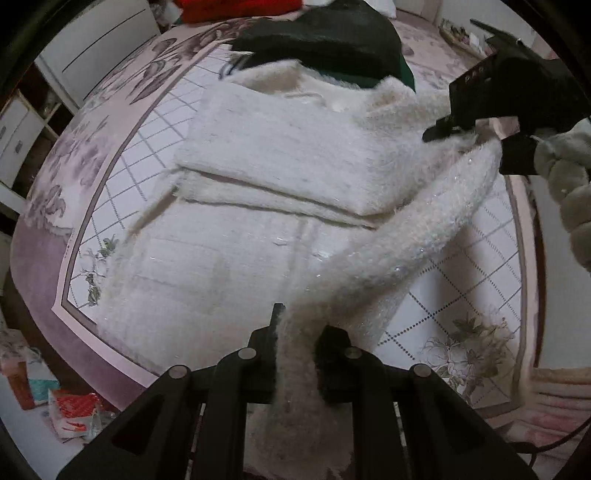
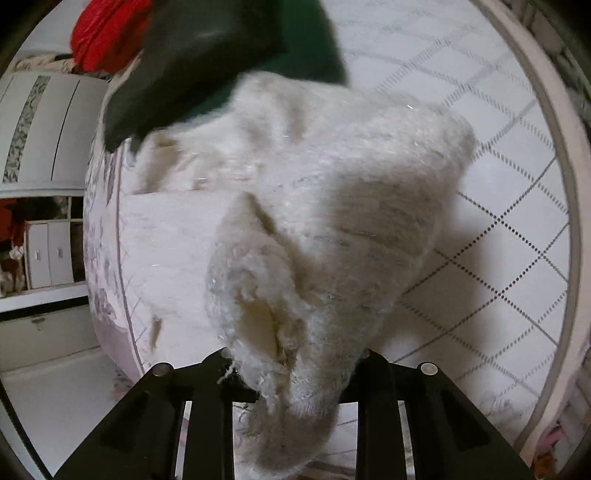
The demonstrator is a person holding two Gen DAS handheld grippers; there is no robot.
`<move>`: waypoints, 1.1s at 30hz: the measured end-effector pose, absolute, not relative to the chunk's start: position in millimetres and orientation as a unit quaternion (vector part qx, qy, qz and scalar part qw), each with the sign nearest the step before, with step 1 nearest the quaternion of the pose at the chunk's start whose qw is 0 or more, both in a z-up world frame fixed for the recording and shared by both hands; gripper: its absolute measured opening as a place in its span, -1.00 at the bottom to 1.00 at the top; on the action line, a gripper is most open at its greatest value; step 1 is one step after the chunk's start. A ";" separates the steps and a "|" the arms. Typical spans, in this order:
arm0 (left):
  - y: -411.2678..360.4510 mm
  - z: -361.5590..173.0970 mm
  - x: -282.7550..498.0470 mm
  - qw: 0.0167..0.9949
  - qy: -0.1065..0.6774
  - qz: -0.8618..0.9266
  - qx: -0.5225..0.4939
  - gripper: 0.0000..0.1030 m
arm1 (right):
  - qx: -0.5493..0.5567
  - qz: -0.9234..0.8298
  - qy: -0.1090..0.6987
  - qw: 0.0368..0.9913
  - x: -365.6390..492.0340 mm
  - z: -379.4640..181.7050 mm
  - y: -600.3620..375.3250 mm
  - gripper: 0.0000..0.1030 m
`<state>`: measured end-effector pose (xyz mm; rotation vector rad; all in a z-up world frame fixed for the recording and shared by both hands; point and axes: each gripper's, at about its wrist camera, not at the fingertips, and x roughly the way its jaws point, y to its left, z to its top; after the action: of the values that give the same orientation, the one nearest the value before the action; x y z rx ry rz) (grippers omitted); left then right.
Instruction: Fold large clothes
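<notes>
A fluffy white sweater (image 1: 273, 155) lies partly folded on a patterned bedspread (image 1: 461, 280). One sleeve (image 1: 417, 229) stretches taut between my two grippers. My left gripper (image 1: 299, 332) is shut on the sleeve's near end, above the sweater's lower body. My right gripper (image 1: 454, 129) shows at the right in the left wrist view, shut on the sleeve near the shoulder. In the right wrist view, bunched white fabric (image 2: 314, 258) fills the middle and covers my right gripper (image 2: 291, 365); its fingertips are hidden.
A dark green garment (image 1: 325, 37) lies at the sweater's collar end, with a red one (image 1: 236, 7) behind it. White cabinets (image 1: 96, 44) stand at the left. Bags (image 1: 70, 410) lie on the floor beside the bed. A grey puffy sleeve (image 1: 565, 184) is at the right.
</notes>
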<state>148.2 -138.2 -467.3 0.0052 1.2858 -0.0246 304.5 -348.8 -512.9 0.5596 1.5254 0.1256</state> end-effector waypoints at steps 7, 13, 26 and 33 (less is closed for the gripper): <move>-46.2 -450.8 164.5 0.802 0.593 0.008 -0.070 -0.76 | 0.207 0.070 0.673 0.706 336.7 -464.3 -241.0 -0.51; 34.6 -491.6 181.6 0.786 0.605 0.066 -0.115 -0.71 | 0.145 0.084 0.690 0.704 369.0 -494.2 -119.4 -0.51; 117.9 -537.0 172.9 0.737 0.625 0.093 -0.242 -0.43 | 0.219 0.199 0.685 0.666 379.3 -506.1 -70.0 0.36; 113.6 -510.5 177.7 0.768 0.594 0.111 -0.213 0.32 | 0.239 0.130 0.678 0.683 378.9 -513.1 -132.7 0.23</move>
<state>177.7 113.6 -510.5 -0.4625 1.2892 0.2399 378.9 -132.7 -513.1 0.5350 1.5199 0.2921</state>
